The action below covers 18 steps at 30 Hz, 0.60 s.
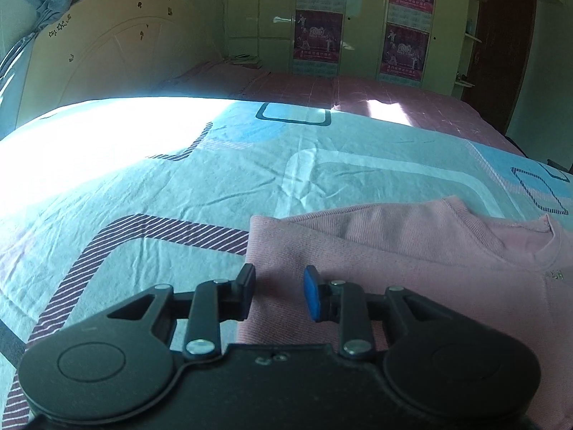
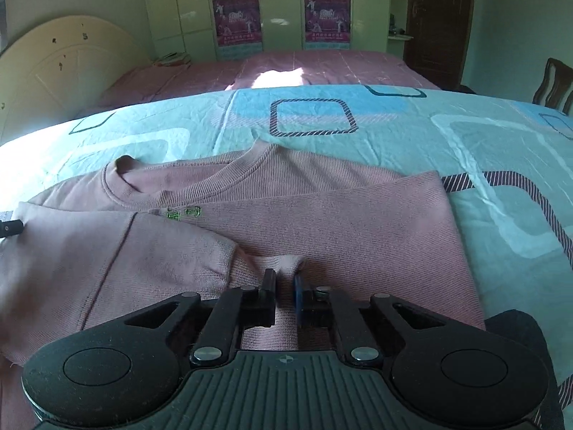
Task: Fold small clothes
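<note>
A small pink knit sweater (image 2: pixel 322 222) lies flat on the bed, collar (image 2: pixel 172 186) away from me, with one sleeve (image 2: pixel 150 251) folded across its front. My right gripper (image 2: pixel 284 279) is shut on a bunched ridge of the pink sleeve fabric near the cuff. In the left wrist view the same sweater (image 1: pixel 412 261) fills the lower right. My left gripper (image 1: pixel 279 286) hovers over the sweater's left edge with its jaws apart and nothing pinched between them. A black tip of the left gripper (image 2: pixel 9 229) shows at the left border of the right wrist view.
The sweater rests on a light blue patterned sheet (image 1: pixel 179 193) spread over a pink-covered bed (image 2: pixel 322 68). A cream headboard (image 1: pixel 118 46) stands at the far left, green wardrobes with posters (image 2: pixel 236 18) at the back, and a wooden chair (image 2: pixel 553 86) at the right.
</note>
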Available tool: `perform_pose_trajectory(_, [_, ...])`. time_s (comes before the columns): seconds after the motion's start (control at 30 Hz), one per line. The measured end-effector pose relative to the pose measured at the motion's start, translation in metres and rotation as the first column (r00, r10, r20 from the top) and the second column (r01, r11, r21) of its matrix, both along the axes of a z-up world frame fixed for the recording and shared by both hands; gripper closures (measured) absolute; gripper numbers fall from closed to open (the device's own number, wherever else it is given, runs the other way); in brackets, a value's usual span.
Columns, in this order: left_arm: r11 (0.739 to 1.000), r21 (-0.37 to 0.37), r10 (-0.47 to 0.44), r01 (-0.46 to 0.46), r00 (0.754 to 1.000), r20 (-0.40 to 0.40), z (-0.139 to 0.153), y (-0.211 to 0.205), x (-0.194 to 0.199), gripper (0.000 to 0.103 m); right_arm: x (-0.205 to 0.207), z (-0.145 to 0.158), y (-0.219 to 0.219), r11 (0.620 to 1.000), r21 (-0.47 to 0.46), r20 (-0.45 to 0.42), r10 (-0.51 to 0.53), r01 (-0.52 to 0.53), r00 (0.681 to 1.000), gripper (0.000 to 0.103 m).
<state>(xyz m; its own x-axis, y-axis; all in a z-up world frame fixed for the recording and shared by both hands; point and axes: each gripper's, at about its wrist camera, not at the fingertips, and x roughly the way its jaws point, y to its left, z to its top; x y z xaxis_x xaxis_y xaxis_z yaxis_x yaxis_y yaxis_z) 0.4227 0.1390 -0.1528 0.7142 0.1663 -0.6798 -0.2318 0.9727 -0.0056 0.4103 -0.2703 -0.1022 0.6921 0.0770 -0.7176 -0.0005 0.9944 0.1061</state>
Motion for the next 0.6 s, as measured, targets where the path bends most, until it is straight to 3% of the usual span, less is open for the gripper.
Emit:
perform_pose_trajectory(0.23, [0.995,-0.027,-0.100,0.101,0.995,0.024,0.019,-0.029,-0.046,0.070,-0.020,0.024,0.021,0.995,0.029,0.051,0.090,-0.092,0.995,0.095])
perform_pose_trajectory(0.43, [0.984,-0.074,-0.162,0.161,0.987,-0.005,0.009,-0.063,-0.081,0.067,-0.034,0.013,0.049,0.984,0.034,0.003,0.175,-0.175,0.985,0.094])
perform_pose_trajectory(0.57, [0.985,-0.106,-0.142,0.138,0.989,-0.032,-0.002,-0.064,-0.094,0.066,-0.041,0.003,0.051,0.982,0.011,-0.022,0.188,-0.188,0.982,0.093])
perform_pose_trajectory(0.6, [0.986,-0.110,-0.134,0.128,0.990,-0.043,-0.006,-0.062,-0.095,0.066,-0.041,-0.001,0.050,0.981,0.001,-0.034,0.192,-0.192,0.981,0.087])
